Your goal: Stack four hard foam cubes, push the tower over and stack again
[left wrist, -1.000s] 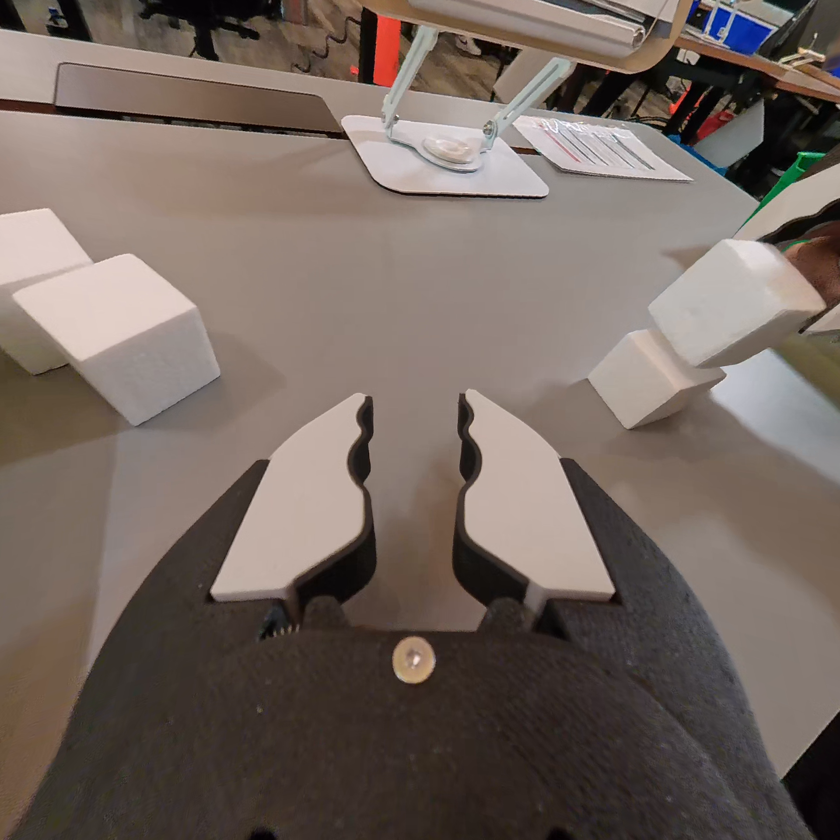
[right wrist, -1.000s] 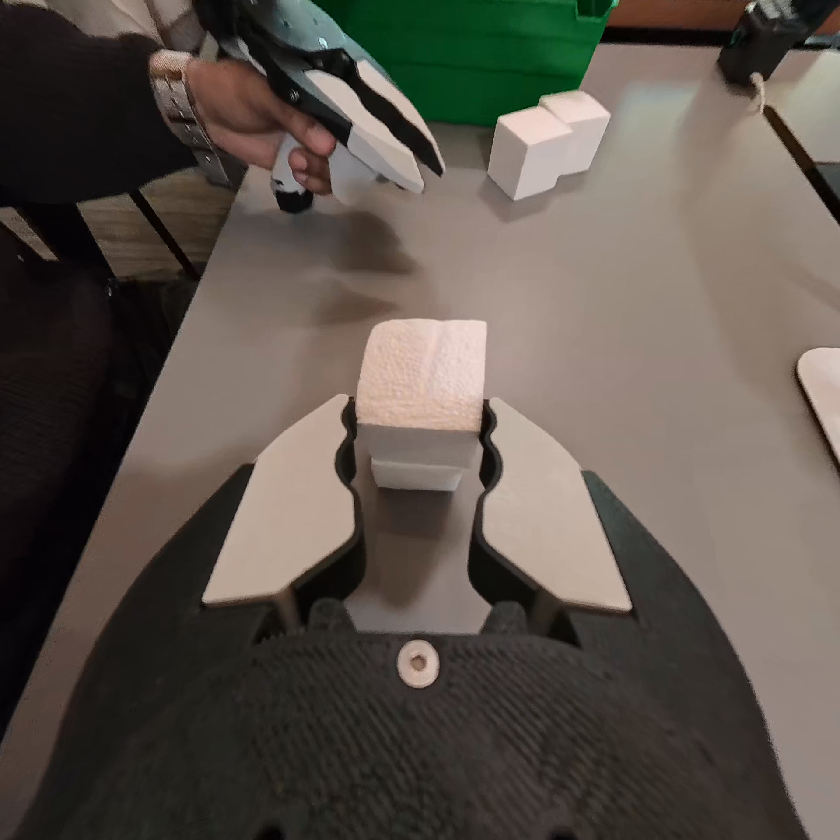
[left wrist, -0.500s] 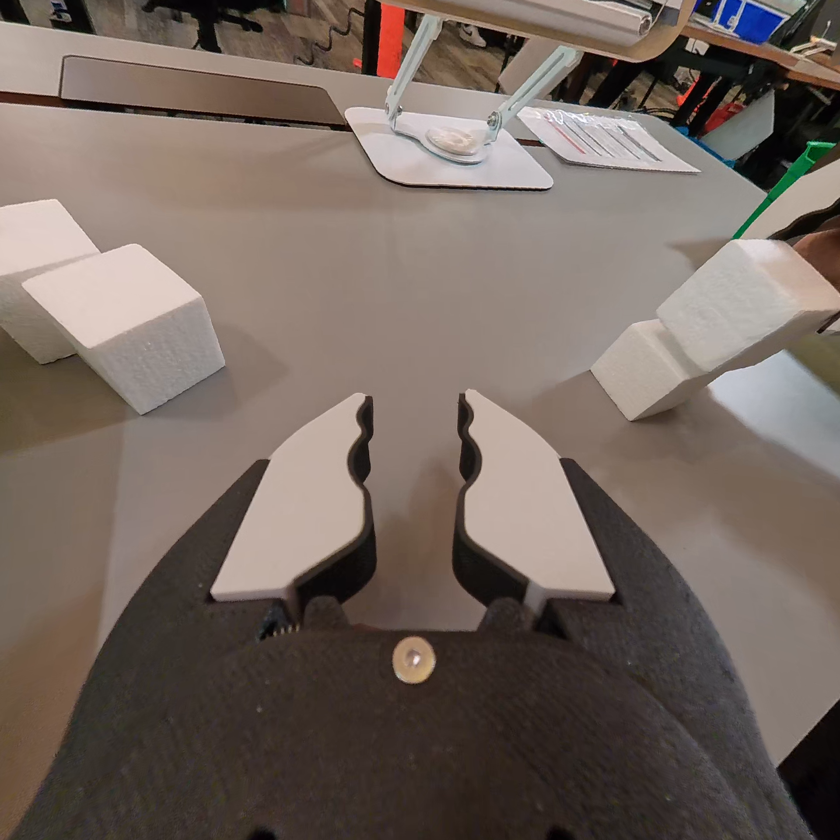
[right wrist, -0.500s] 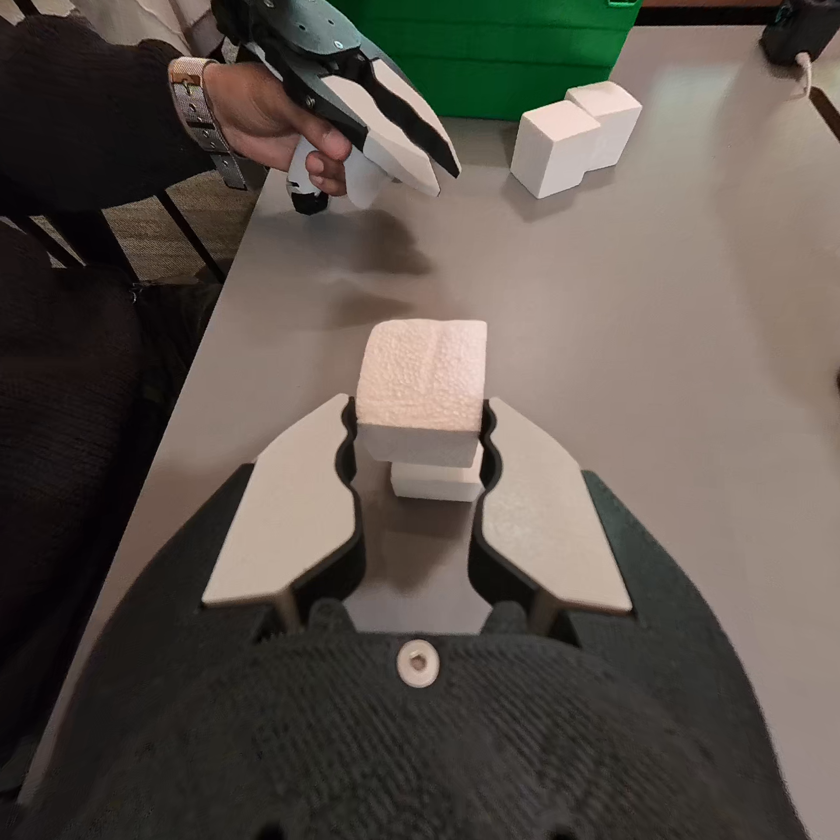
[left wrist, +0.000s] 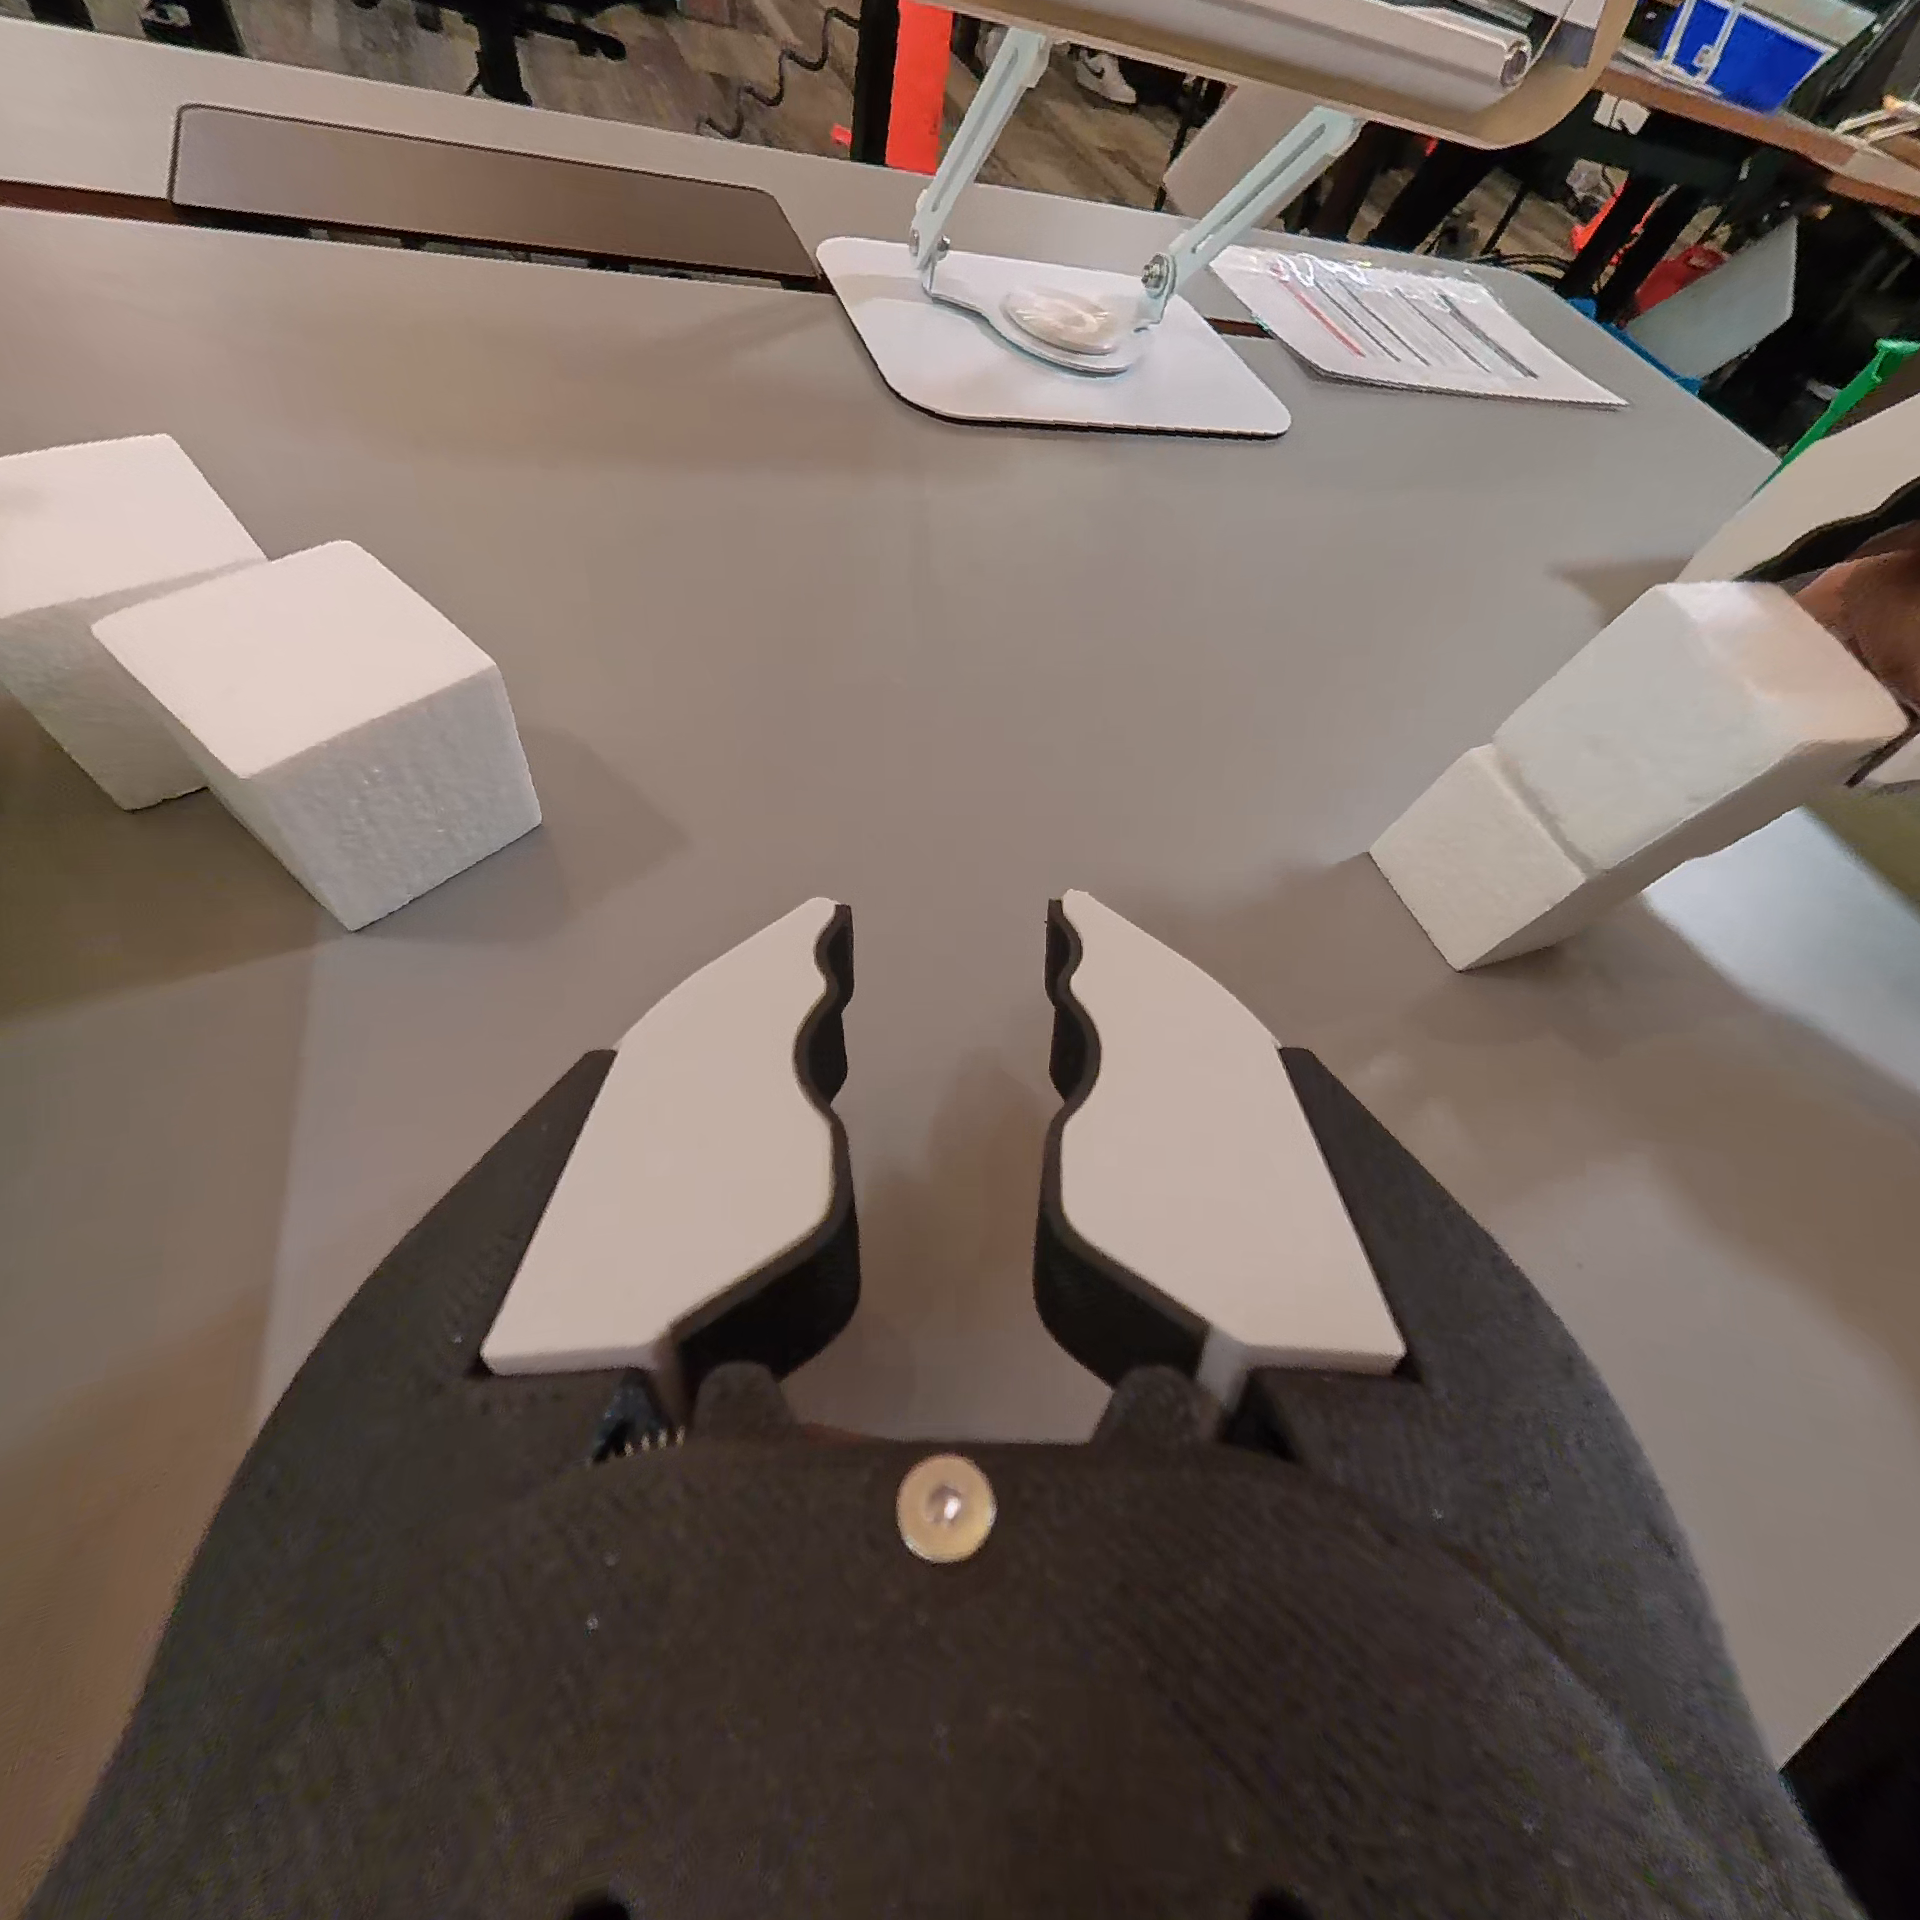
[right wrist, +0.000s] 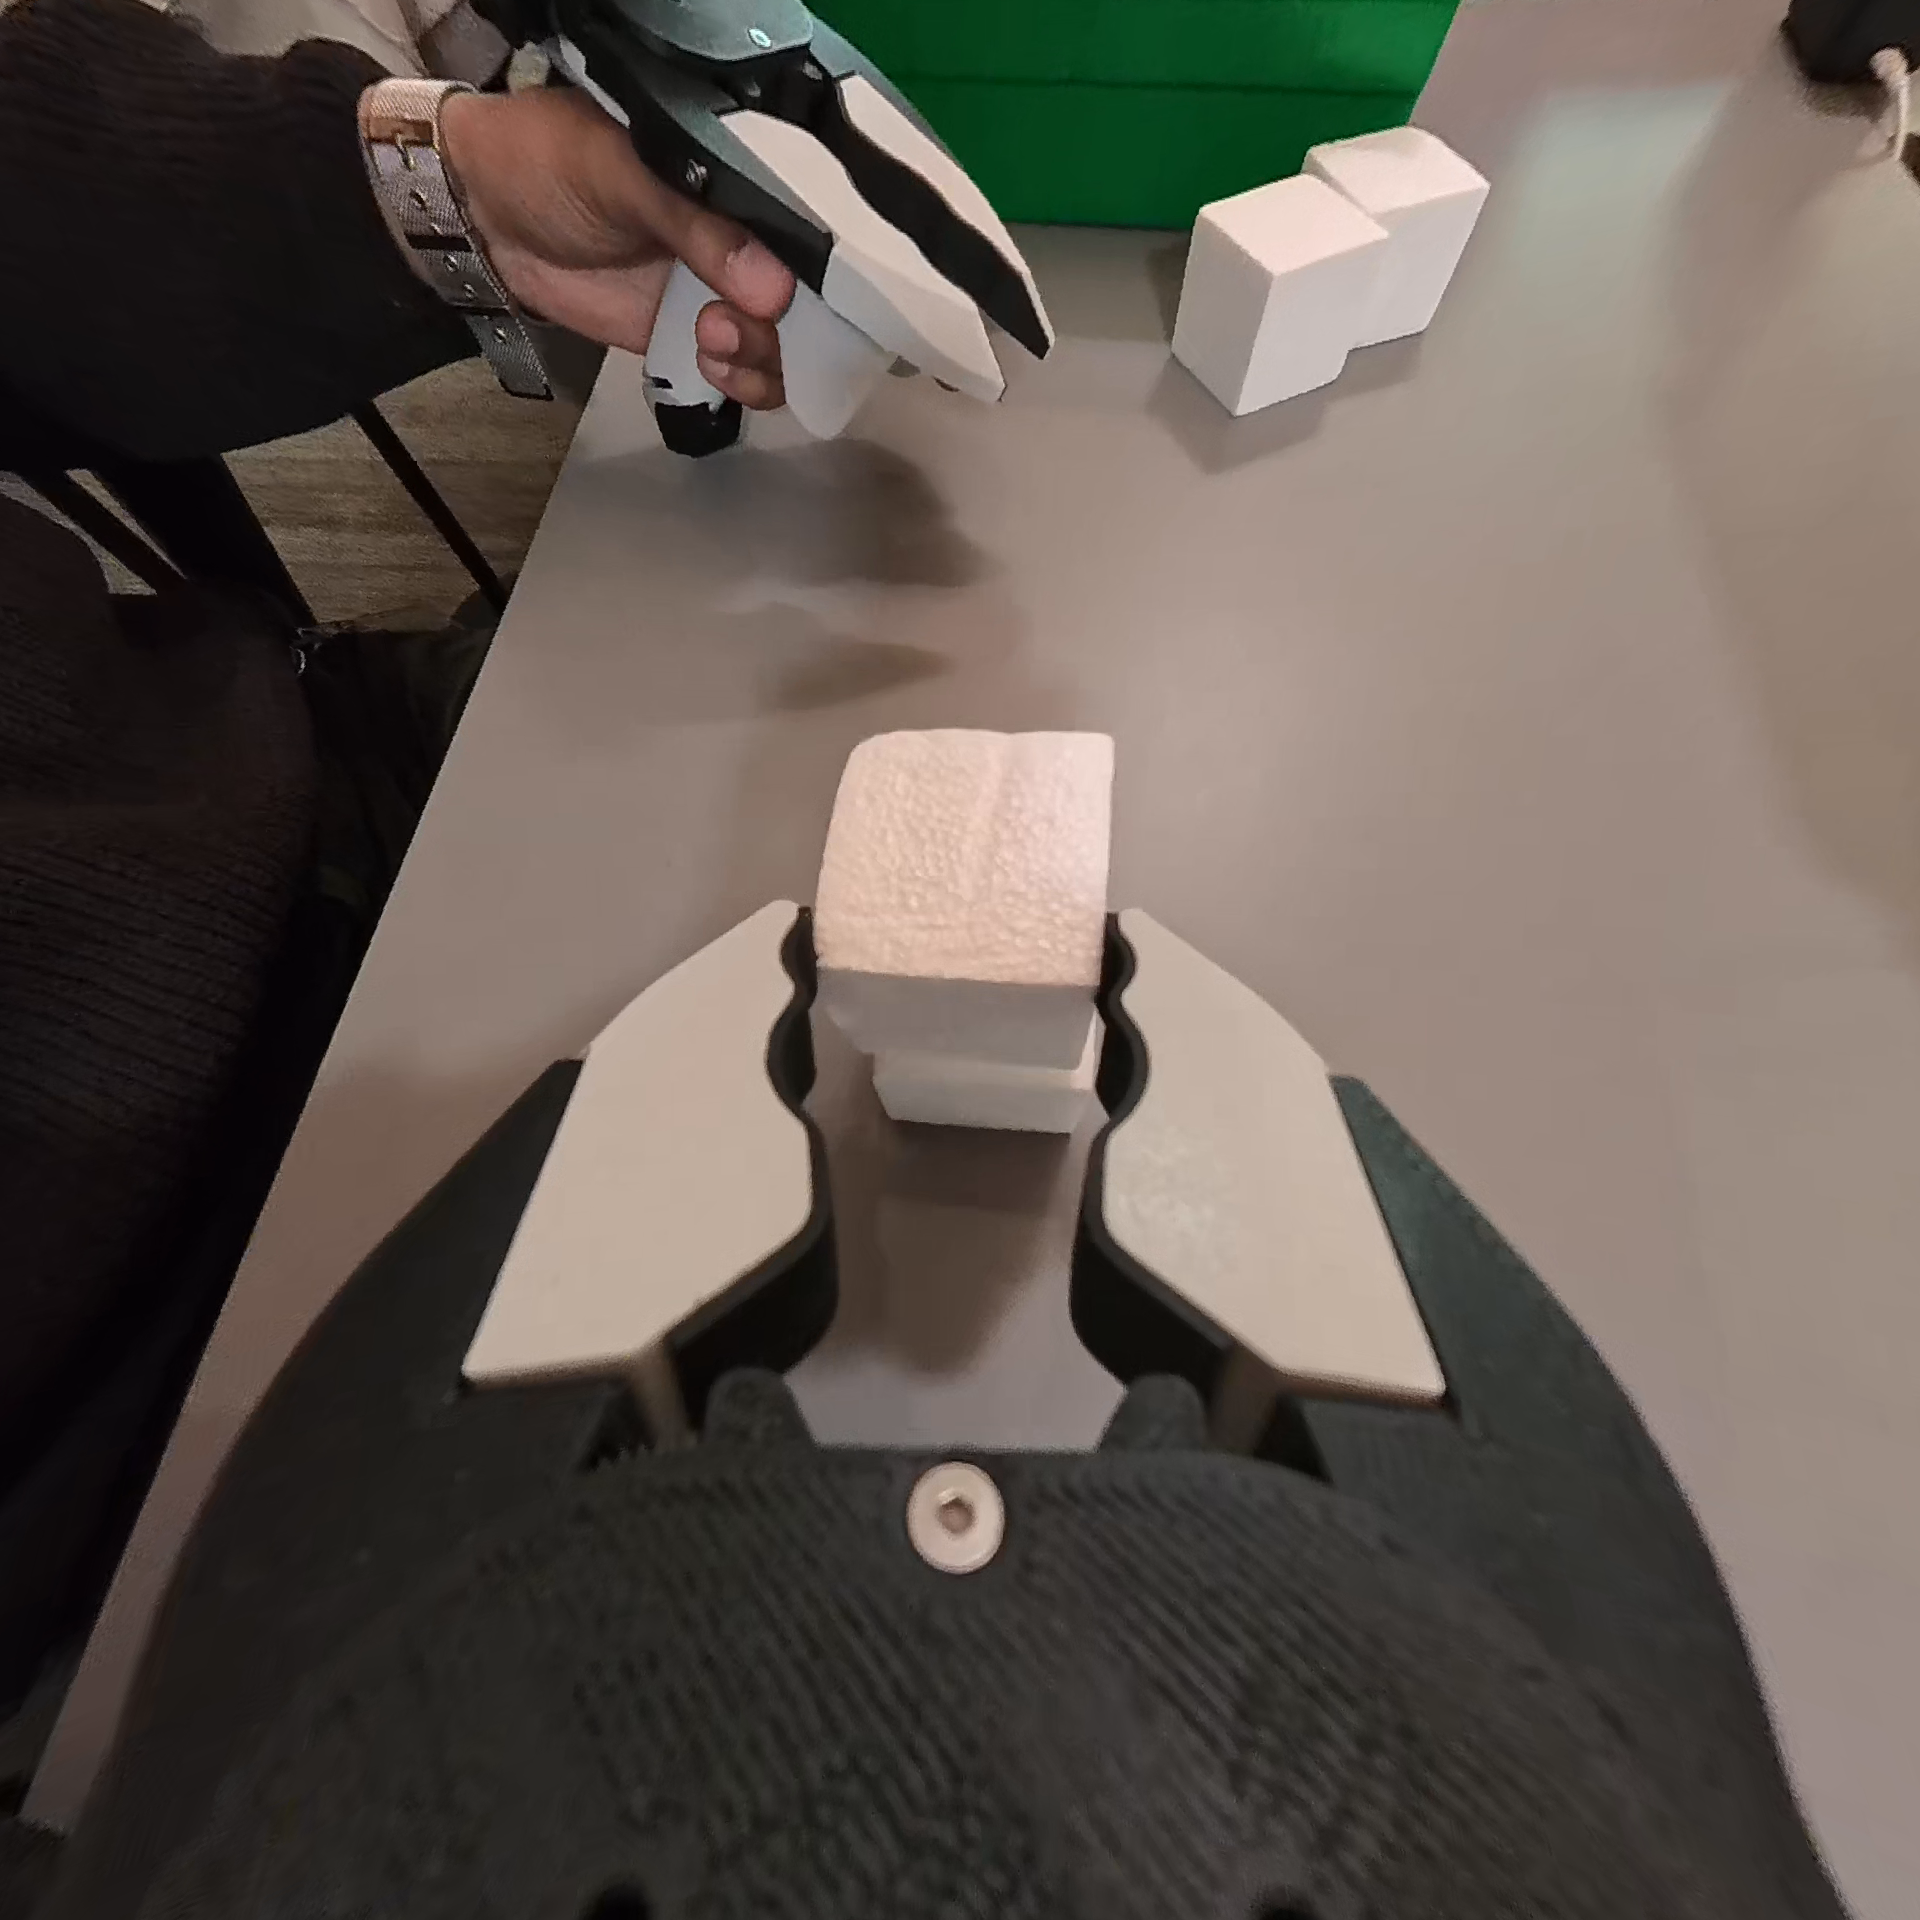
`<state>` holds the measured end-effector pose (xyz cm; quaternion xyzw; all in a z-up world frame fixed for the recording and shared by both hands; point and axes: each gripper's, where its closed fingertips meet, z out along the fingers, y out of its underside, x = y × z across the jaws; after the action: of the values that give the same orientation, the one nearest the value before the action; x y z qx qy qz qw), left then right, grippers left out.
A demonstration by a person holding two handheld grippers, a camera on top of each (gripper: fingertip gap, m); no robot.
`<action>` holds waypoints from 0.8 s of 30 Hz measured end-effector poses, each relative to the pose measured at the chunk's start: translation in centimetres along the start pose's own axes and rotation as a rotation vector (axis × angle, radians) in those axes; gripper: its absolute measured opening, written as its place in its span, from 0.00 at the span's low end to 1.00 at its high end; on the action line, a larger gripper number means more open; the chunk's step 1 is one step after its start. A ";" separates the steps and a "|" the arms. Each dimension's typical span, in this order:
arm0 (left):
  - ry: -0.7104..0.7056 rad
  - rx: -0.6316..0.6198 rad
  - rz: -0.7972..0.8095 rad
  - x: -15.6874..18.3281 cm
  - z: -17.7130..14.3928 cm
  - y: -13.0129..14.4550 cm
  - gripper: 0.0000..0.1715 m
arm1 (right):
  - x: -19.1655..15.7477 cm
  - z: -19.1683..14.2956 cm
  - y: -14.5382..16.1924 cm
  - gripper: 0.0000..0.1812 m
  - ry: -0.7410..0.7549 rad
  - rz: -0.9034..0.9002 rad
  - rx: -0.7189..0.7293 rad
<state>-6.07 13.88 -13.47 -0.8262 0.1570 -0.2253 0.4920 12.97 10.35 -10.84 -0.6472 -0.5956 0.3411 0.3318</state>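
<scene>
My right gripper [right wrist: 958, 925] is shut on a white foam cube [right wrist: 966, 862] and holds it on top of a second foam cube [right wrist: 982, 1091] that stands on the grey table [right wrist: 1351, 727]. In the left wrist view the held cube [left wrist: 1683, 717] sits against the lower cube [left wrist: 1475, 873] at the right. My left gripper [left wrist: 948, 920] is open and empty above the table, and it also shows in the right wrist view [right wrist: 935, 301], held by a hand. Two more foam cubes [left wrist: 322, 727] stand side by side at the left.
A white stand base [left wrist: 1049, 343] and a printed sheet [left wrist: 1403, 332] lie at the far side of the table. A green bin [right wrist: 1122, 104] stands beyond the pair of cubes [right wrist: 1320, 270]. The table's edge runs close on the left of the right wrist view. One gripper's finger ends stand about 20 cm off the other's.
My right gripper has lowered its cube onto the lower cube and squared it up. My left gripper has drifted slightly toward the cubes and stays open.
</scene>
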 end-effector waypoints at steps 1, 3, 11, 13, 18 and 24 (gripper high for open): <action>0.000 -0.002 0.003 0.0 0.0 0.0 0.21 | 0.0 0.1 0.0 0.29 -0.001 -0.002 -0.005; 0.000 -0.005 0.007 0.1 0.1 0.1 0.21 | 0.0 0.2 0.0 0.29 -0.005 -0.004 -0.005; 0.003 -0.008 0.006 0.1 0.1 0.1 0.21 | 0.3 -0.2 0.3 0.29 0.001 0.004 -0.014; -0.010 0.004 0.010 0.0 0.0 -0.1 0.20 | 0.3 -0.2 0.4 0.29 -0.003 0.012 -0.010; -0.015 0.014 0.000 -0.2 -0.1 -0.2 0.20 | 0.1 -0.1 0.2 0.29 -0.011 0.002 -0.006; -0.012 0.004 0.012 0.0 0.0 0.0 0.20 | 0.0 0.1 0.2 0.29 -0.021 0.007 -0.006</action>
<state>-6.02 13.91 -13.45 -0.8256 0.1586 -0.2178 0.4958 13.05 10.38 -11.06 -0.6466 -0.5979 0.3471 0.3224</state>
